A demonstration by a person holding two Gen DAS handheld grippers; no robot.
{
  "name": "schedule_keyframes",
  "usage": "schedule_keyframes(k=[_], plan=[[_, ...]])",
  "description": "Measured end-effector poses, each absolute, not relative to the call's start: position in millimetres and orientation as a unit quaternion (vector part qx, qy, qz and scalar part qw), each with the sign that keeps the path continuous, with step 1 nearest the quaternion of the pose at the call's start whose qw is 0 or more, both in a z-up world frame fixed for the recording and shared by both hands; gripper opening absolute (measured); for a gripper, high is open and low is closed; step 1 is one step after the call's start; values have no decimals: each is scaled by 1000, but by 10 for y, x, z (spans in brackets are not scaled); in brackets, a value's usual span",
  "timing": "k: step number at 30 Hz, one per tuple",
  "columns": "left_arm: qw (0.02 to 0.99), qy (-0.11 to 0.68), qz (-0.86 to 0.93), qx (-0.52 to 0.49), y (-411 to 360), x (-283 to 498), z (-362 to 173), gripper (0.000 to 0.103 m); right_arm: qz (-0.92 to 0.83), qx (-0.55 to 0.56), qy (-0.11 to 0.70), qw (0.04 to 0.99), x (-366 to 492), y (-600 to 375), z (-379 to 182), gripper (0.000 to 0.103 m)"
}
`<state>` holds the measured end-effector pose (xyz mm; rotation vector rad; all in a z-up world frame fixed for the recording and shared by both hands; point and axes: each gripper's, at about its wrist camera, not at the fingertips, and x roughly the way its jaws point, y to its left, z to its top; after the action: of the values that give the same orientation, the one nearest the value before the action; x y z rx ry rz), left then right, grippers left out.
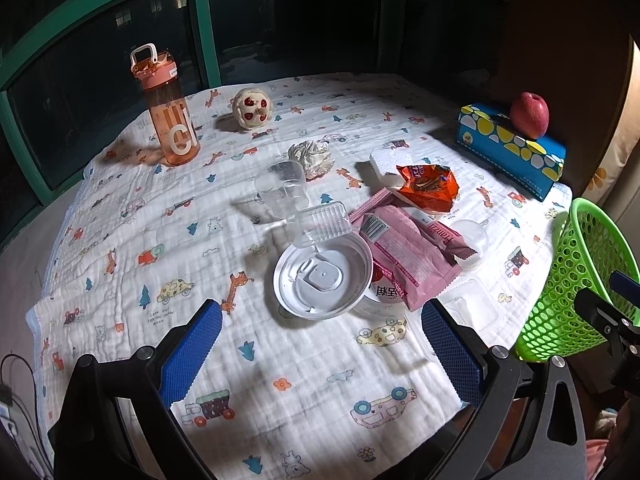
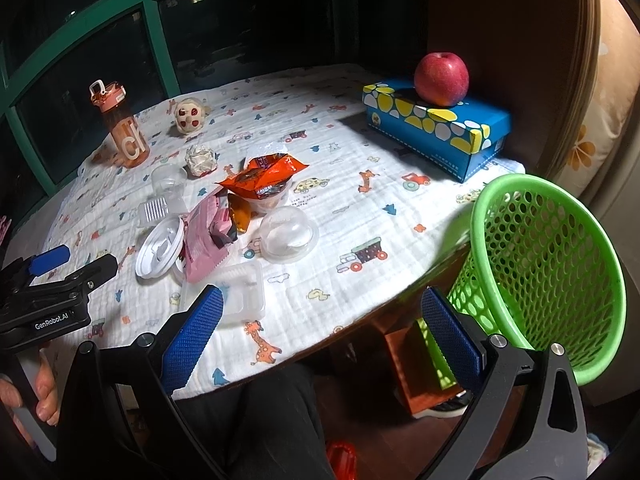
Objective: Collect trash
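Nearest to me, the left gripper (image 1: pixel 322 354) hangs over the printed white muslin tablecloth (image 1: pixel 132 240) with its blue textured pads (image 1: pixel 191 350) spread wide and nothing between them. The right gripper (image 2: pixel 320 340) is likewise agape and empty, poised over the table's near edge; from its view the left tool's black body reads "GenRobot.AI", with a hand (image 2: pixel 42 392) wrapped round the handle.

Just ahead of the left pads lies the trash, heaped mid-table. A shallow clear plastic tray (image 2: pixel 236 292) sits closest to the edge. Beside it a round white plastic lid (image 1: pixel 322 278) leans on a small cup whose red-and-white label carries Chinese characters I cannot fully read. Across that lies a crinkled pink foil wrapper (image 1: pixel 404 254) with a barcode and a partly legible word, something like "Franzzi". A clear plastic dome (image 2: pixel 289 234) rests just right of it. Further in are a ribbed clear clamshell (image 1: pixel 320 222), a clear plastic cup (image 1: pixel 282 188), a glossy orange snack packet (image 1: pixel 430 188) lying on a white foam block (image 1: pixel 386 164), and a crumpled ball of paper (image 1: pixel 311 158).

At the table's right edge tilts a bright green perforated plastic basket (image 2: pixel 552 272).

Farther back stand a translucent orange water bottle (image 1: pixel 168 112) with large white letters, a round cream plush toy (image 1: pixel 251 109), and a blue cardboard tissue box (image 2: pixel 436 128) patterned with yellow and white pebbles, a red apple (image 2: pixel 441 78) on top.
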<state>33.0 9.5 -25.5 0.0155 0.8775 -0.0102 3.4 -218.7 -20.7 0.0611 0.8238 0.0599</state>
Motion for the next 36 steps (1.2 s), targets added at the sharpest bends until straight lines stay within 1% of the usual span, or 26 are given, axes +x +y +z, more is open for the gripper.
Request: schedule_keyframes(k=[16, 36], plan=[[890, 455, -16, 2, 222, 678, -484, 97, 38, 21, 405, 913, 238, -2140, -223, 98], [877, 477, 5, -56, 380, 1434, -566, 97, 56, 18, 415, 908, 512, -2027, -309, 98]])
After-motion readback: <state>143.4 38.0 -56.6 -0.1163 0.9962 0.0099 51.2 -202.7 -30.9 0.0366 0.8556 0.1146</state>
